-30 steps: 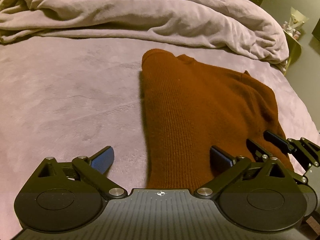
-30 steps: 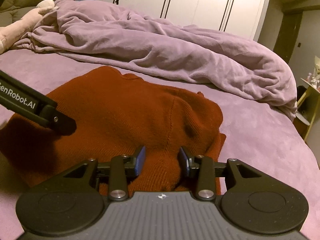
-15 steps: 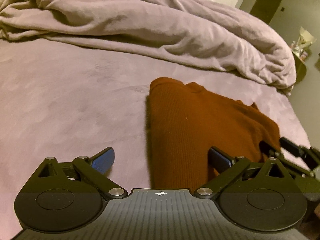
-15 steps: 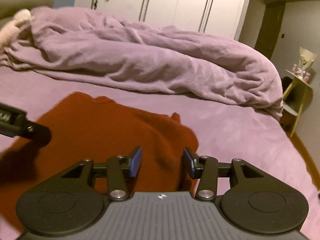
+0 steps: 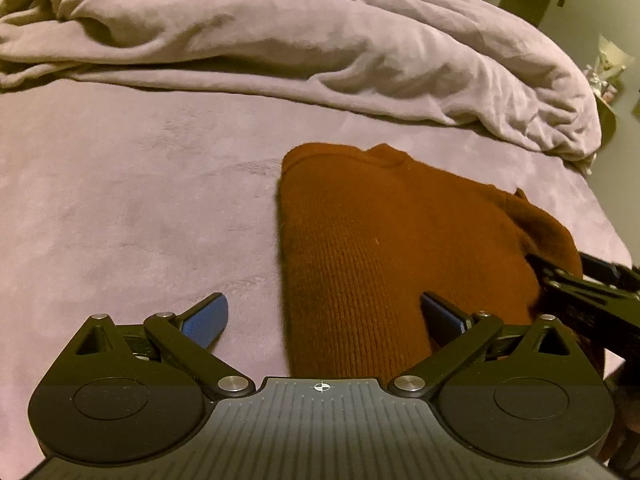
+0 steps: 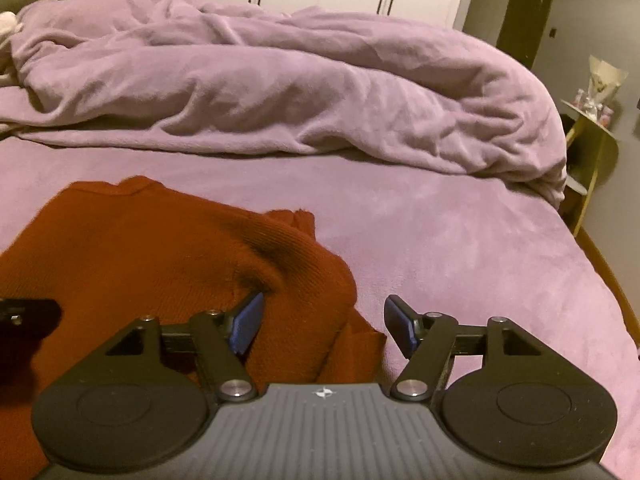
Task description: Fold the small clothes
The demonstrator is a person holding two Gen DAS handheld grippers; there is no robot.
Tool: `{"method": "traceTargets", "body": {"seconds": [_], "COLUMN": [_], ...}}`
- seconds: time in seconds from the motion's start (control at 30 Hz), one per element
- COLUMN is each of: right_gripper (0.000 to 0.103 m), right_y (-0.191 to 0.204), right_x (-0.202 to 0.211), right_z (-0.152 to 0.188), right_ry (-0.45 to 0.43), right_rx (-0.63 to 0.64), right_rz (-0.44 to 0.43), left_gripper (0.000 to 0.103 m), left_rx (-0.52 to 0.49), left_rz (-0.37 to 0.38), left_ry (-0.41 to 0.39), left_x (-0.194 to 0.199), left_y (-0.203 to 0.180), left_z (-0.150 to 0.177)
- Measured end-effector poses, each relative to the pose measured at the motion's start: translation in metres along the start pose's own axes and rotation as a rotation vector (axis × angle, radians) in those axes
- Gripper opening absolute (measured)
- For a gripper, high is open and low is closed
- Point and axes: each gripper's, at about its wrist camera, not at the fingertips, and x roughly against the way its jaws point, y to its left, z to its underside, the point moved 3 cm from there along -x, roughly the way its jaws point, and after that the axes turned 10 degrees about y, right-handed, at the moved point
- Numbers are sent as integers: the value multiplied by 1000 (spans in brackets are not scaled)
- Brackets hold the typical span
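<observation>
— So where does the sweater (image 5: pixel 392 248) lie?

— On the purple bed sheet (image 5: pixel 132 208), on the near side of the rumpled duvet (image 5: pixel 304 44) and well apart from it. It looks already folded into a long slab, with its long axis running from the grippers away toward the duvet.

— And the left gripper (image 5: pixel 324 316)?

— Spread wide and holding nothing. Its left pad hangs over bare sheet just beside the sweater's left folded edge; its right pad sits over the knit, so that edge runs up between the fingers. It is low, pointing along the sweater toward the duvet.

— The right gripper (image 6: pixel 326 326)?

— Also parted, nothing clamped. Its left pad (image 6: pixel 248 322) is touching or tucked against a raised bulge at the sweater's near right corner; whether it is under a layer, I cannot tell. The right pad is over bare sheet. A thinner flap pokes out under that corner.

— Which is nearer to the work?

— Both are at the near short end, one at each corner. I judge the next fold would carry that end toward the duvet, so each gripper needs its own corner, all layers together.

— Risk?

— The right corner is lumpy; a shallow pinch might catch only the top layer.
</observation>
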Motion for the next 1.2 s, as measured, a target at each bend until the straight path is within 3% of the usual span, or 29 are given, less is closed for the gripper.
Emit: {"method": "traceTargets", "body": {"seconds": [0.1, 0.27, 0.37, 0.47, 0.57, 0.67, 0.73, 0.77, 0.8, 0.93, 1.0, 1.2], "right_gripper": [67, 75, 79, 83, 83, 82, 72, 69, 68, 55, 42, 35], "right_y": [-13, -36, -52, -70, -72, -64, -59, -57, -57, -50, -46, -31], "right_x": [22, 33, 19, -1, -5, -11, -15, -17, -19, -23, -19, 12], "right_z": [13, 35, 36, 39, 41, 41, 40, 40, 39, 35, 33, 21], "right_ry": [-11, 46, 121, 186, 177, 177, 170, 172, 170, 163, 160, 126], "right_rx": [-35, -71, -193, -372, -434, -433, -435, -443, -451, -473, -472, -461], "right_rz": [-78, -253, -383, -565, -651, -670, -668, -673, -677, -673, -675, -707], "left_gripper": [103, 103, 102, 102, 102, 101, 98, 86, 81, 67, 59, 49], "left_rx": [-2, 22, 63, 74, 56, 59, 69, 69, 75, 99, 88, 94], "left_rz": [51, 219, 313, 380, 406, 410, 419, 425, 418, 405, 410, 451], "left_ry": [14, 94, 169, 178, 168, 156, 136, 121, 124, 114, 105, 104], "left_x": [13, 31, 22, 15, 6, -4, -6, -7, -10, -12, -7, 29], "left_y": [10, 32, 38, 35, 29, 25, 25, 26, 26, 29, 28, 34], "left_z": [5, 10, 9, 6, 3, 0, -3, -4, -5, -7, -7, -9]}}
